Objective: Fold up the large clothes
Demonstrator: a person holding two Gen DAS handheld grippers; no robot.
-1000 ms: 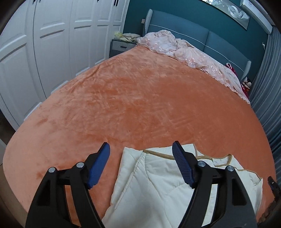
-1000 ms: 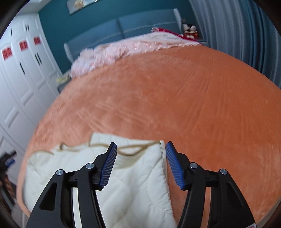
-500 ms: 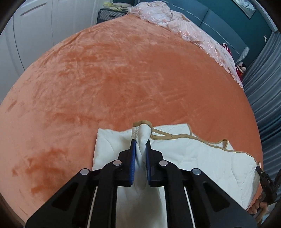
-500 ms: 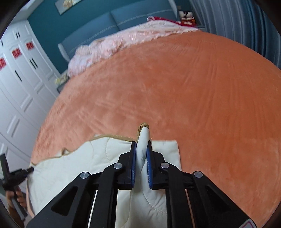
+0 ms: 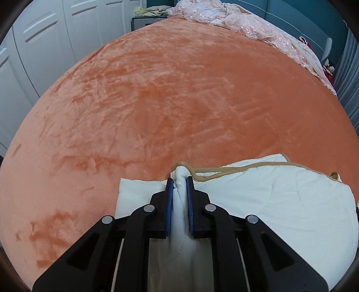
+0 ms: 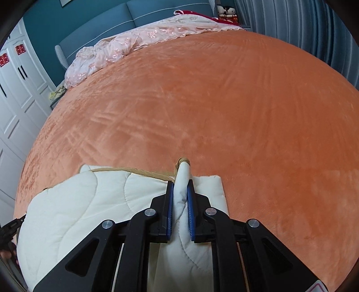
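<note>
Left gripper (image 5: 179, 179): black claw with blue pads, closed tight on a pinched fold of the cream quilted garment with tan trim (image 5: 280, 197).
Garment: it lies flat at the near edge of the orange plush bedspread (image 5: 168, 101), and a tan-edged tip sticks up between each claw's pads.
Right gripper (image 6: 180, 183): the same black claw, closed tight on another fold of the garment (image 6: 89, 202).
Far side: crumpled pink lace blanket (image 6: 125, 47) along the blue padded headboard (image 6: 157, 13).
</note>
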